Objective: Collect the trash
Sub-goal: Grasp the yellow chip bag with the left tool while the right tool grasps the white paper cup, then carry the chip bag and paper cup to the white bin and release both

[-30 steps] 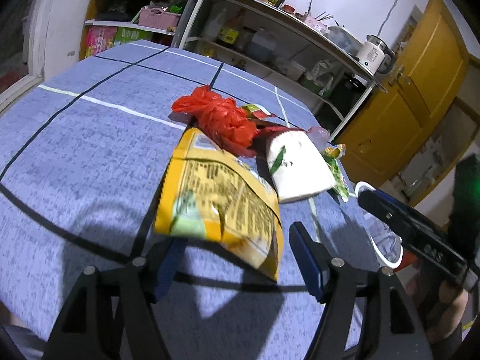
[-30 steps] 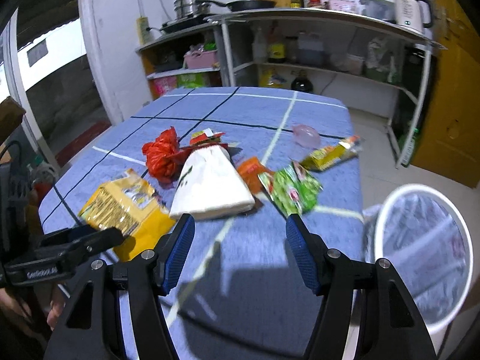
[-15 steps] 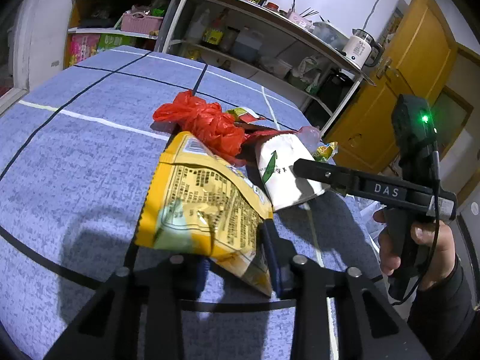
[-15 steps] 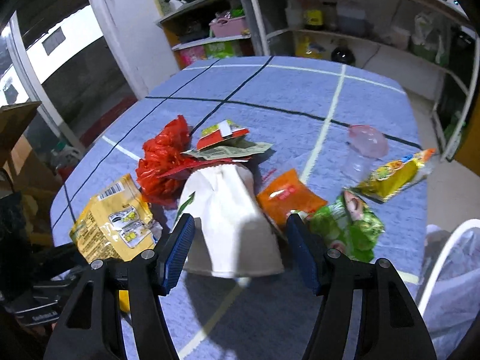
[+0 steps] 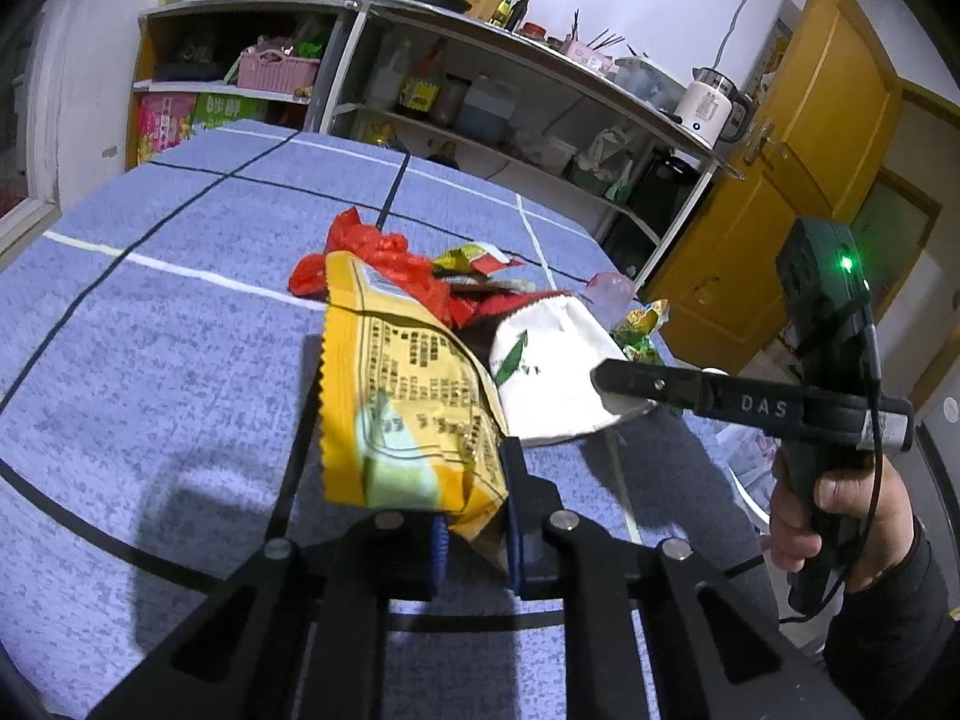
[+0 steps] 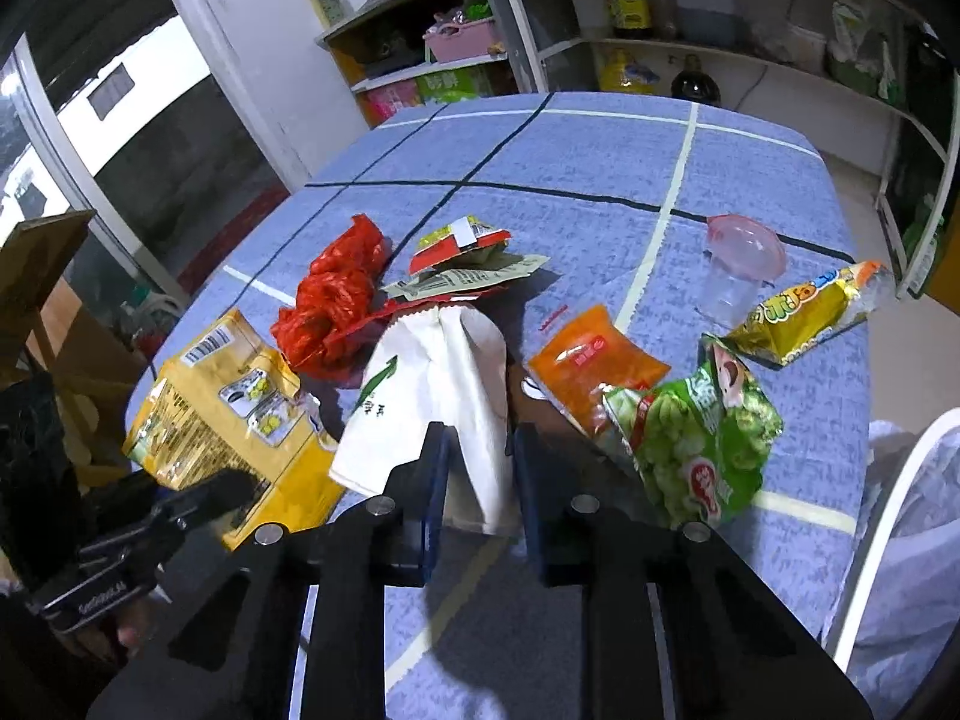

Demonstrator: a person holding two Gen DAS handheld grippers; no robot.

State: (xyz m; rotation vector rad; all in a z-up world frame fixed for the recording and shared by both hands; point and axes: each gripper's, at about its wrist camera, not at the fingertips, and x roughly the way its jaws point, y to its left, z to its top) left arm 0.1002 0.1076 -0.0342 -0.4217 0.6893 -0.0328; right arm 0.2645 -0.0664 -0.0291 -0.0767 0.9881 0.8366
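Barely started: left claw [image 5: 474, 531] is pinching the yellow packet [image 5: 408, 402], right claw [image 6: 474, 477] is clamping the white bag [image 6: 432, 384], both just closing; wrappers are still littering the surface [image 6: 600, 150].

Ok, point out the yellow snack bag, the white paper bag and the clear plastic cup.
yellow snack bag [image 5: 414, 396]: left wrist view, middle of its printed back.
white paper bag [image 6: 438, 360]: right wrist view, middle of its crumpled body.
clear plastic cup [image 6: 735, 276]: right wrist view, side wall below the pink rim.
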